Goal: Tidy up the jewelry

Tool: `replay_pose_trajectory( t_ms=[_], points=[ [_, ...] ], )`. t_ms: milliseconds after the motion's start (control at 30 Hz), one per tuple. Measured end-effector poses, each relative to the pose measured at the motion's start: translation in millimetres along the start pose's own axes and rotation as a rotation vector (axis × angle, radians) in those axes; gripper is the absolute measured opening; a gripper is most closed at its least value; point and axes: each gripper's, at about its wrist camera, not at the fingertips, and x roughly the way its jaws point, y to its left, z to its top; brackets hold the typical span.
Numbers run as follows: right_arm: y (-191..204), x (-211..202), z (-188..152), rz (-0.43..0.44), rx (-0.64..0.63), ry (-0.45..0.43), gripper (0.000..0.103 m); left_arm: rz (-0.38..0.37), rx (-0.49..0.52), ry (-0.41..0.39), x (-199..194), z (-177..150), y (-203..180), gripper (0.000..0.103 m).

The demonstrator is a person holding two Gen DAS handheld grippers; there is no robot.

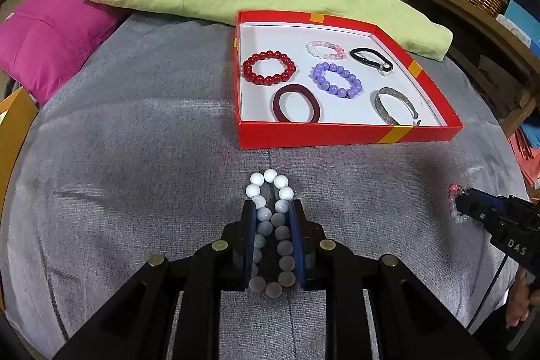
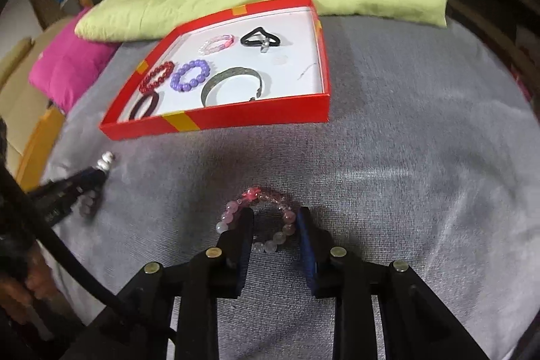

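Now the left gripper point(image 1: 271, 208) has its fingers squeezed tight on the white bead bracelet point(image 1: 271, 225), just above the gray surface point(image 1: 135, 157). The right gripper point(image 2: 275, 215) has its fingers partly open around the pink bead bracelet point(image 2: 256, 218), which lies on the gray cloth. Close gently, lift both, and carry them to the red box point(image 1: 337, 134).

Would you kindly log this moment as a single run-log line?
left gripper: shut on white bead bracelet | right gripper: open, straddling pink bead bracelet | red box: six pieces inside
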Motion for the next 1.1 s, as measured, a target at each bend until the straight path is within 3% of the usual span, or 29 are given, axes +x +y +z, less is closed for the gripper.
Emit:
replay_pose_trajectory(
  t_ms=[67, 333, 667, 900, 1100],
  points=[
    [2.1, 0.6, -0.8, -0.032, -0.023, -0.009, 0.013, -0.001, -0.003, 0.003, -0.5, -0.1, 0.7, 0.021],
    [-6.6, -4.9, 2.9, 0.026, 0.037, -0.033, 0.008, 0.005, -0.007, 0.0, -3.0, 1.2, 1.5, 0.021],
    [-15.5, -15.2, 6.0, 0.104, 0.106, -0.059, 0.008, 0.007, -0.008, -0.022, -9.9, 1.0, 0.9, 0.021],
    [-18.8, -20.8, 5.6, 0.108, 0.11, -0.073, 0.008, 0.001, -0.005, -0.027, -11.4, 1.0, 1.0, 0.019],
    [-23.2, -12.1, 5.3, 0.065, 0.112, -0.033, 0.008, -0.002, -0.048, -0.006, -11.5, 0.0, 17.4, 0.021]
  ],
)
